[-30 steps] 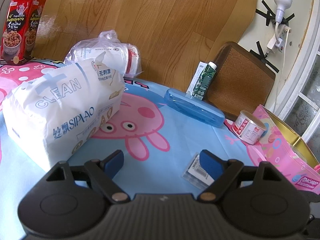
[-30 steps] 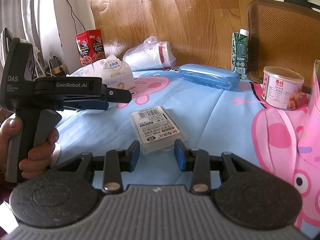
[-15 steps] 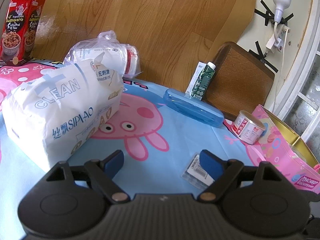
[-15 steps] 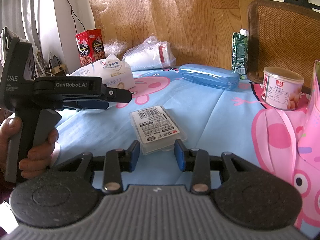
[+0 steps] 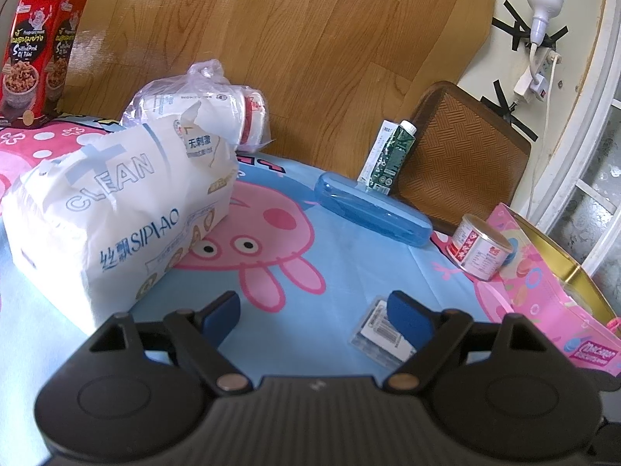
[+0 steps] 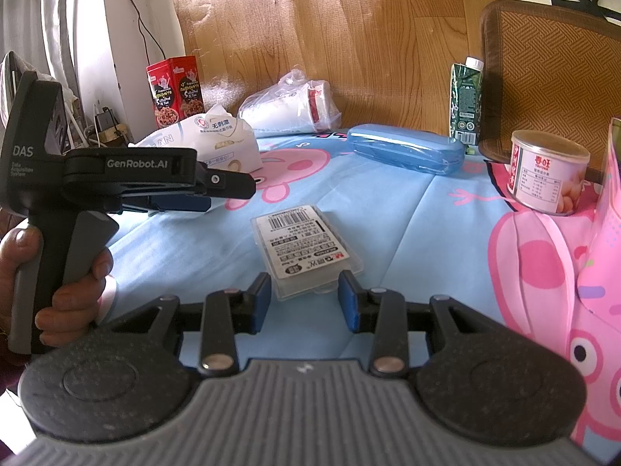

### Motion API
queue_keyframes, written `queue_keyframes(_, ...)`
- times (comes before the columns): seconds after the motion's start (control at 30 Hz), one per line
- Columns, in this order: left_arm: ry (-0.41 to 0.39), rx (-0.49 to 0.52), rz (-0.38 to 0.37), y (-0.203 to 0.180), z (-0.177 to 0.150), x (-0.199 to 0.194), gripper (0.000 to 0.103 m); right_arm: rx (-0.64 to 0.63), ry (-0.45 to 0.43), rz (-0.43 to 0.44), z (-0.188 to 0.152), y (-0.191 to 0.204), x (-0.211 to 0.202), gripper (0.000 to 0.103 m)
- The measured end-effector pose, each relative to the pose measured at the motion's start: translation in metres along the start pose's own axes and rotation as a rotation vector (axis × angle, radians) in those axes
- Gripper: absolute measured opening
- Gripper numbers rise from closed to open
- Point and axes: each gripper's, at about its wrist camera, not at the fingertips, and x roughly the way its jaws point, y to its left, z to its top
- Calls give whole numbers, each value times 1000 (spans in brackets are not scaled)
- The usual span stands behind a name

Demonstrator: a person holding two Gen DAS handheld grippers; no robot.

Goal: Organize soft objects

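Two grippers, both empty right now, so nothing's been picked yet. Your left gripper [image 5: 312, 312] has its jaws spread wide over bare blanket [image 5: 349, 260], nothing between them. It's angled down toward the table, which looks like a ready pose for something bulky.

The obvious soft target is the white tissue pack [image 5: 116, 217], sitting at about 10 o'clock from your left claw, near but not touching. Behind it, around 11 o'clock, there's a clear bag of paper cups [image 5: 202, 105] lying on its side against the wood panel.

Your right gripper [image 6: 304, 297] is released too, jaws only partly apart, hovering just short of the flat plastic case [image 6: 304, 246] at 12 o'clock. The pads aren't pressing on it as far as I can see.

The hard stuff is parked along the far edge: blue glasses case [image 6: 405, 147] at 1 o'clock, green carton [image 6: 465, 103], and the tin can [image 6: 547, 173] at 2 o'clock. My guess is you'd leave those alone.

I'd go for the tissue pack first with the left, since those wide jaws suit it. It'll squash, so grip gently.
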Motion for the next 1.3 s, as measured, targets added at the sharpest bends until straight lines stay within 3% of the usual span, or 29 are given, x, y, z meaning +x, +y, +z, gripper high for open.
queue_keyframes(0.17,8,-9,-17,-1,0,0,85,-19,2,-17,0,2,0,41)
queue_keyframes(0.33,34,-42,-81,1,2,-1,85,-47,1,-50,-1,8,-2,40)
queue_keyframes(0.6,132,-46,-173,-25,-3,11,84,-42,-8,-46,-4,9,-7,40)
queue_keyframes(0.63,143,-50,-196,-29,-4,13,80,-43,-12,-46,-5,9,-9,40)
queue_keyframes(0.77,160,-27,-190,-49,-5,18,79,-56,-57,-84,-7,9,-20,40)
queue_keyframes(0.87,157,-24,-226,-65,4,18,79,-53,-113,-121,-6,3,-36,40)
queue_keyframes(1.13,103,158,-368,-172,47,29,79,-91,-315,-361,4,-29,-98,40)
queue_keyframes(1.3,131,258,-479,-254,52,56,80,-48,-362,-544,1,-73,-130,41)
